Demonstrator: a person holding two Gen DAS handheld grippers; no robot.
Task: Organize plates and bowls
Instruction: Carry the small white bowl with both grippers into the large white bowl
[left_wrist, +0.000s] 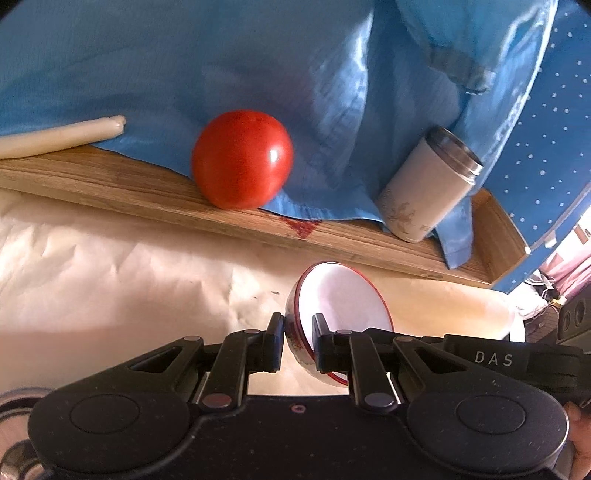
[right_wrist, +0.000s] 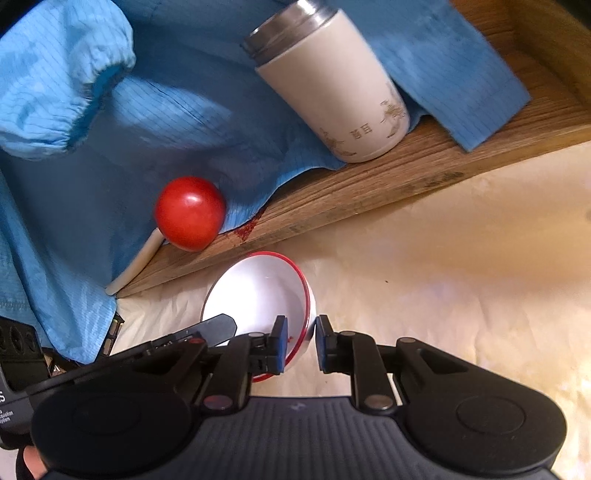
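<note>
A white bowl with a red rim (left_wrist: 343, 299) is tipped up on its side over the cream paper. My left gripper (left_wrist: 298, 332) is shut on its wall, one finger outside and one inside. In the right wrist view the same bowl (right_wrist: 255, 291) shows its white inside. My right gripper (right_wrist: 302, 332) is shut on the rim on the opposite side, with blue pads on either side of the wall. A finger of the left gripper (right_wrist: 218, 325) reaches in from the left. The right gripper's body marked DAS (left_wrist: 495, 358) shows beside the bowl.
A wooden tray (left_wrist: 147, 188) lies just beyond the bowl, draped with blue cloth (left_wrist: 184, 55). On it are a red tomato (left_wrist: 242, 158), a white steel-topped tumbler (left_wrist: 424, 188) and a pale stick (left_wrist: 62, 136). Cream paper (left_wrist: 110, 266) covers the table.
</note>
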